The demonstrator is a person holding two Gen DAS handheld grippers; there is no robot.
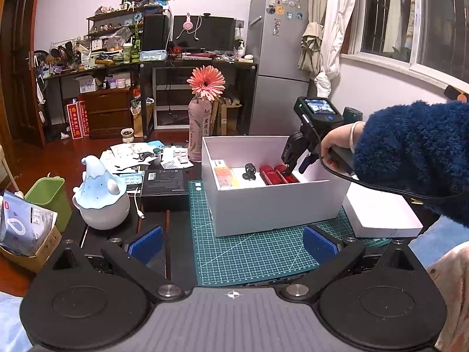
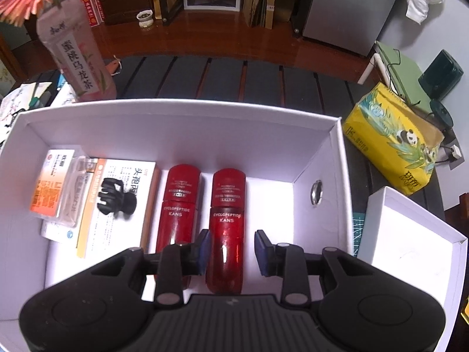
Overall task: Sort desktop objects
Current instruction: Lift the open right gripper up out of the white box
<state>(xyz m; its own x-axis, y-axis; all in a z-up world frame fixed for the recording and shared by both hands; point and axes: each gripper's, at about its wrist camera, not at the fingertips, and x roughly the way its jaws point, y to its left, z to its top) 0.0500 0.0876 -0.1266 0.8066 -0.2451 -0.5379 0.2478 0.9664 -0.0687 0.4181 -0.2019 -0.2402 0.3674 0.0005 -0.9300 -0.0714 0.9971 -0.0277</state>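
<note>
Left wrist view: the left gripper (image 1: 233, 245) hovers level over the green cutting mat (image 1: 258, 252), its blue pads wide apart with nothing between them, just short of the near wall of the white box (image 1: 272, 205). Further right, a hand (image 1: 337, 143) in a fuzzy blue sleeve (image 1: 416, 152) tilts the right gripper (image 1: 293, 167) steeply down into the box's right end. The box lid (image 1: 381, 214) lies just right of the box. Right wrist view: the right gripper (image 2: 231, 250) points down inside the box, its pads straddling the right red bottle (image 2: 227, 220); the left pad touches it, the right stands clear. The left red bottle (image 2: 178, 205) lies alongside, then a black hair clip (image 2: 117, 196) on medicine boxes (image 2: 88, 199). Bare floor remains between the right bottle and the right wall.
</note>
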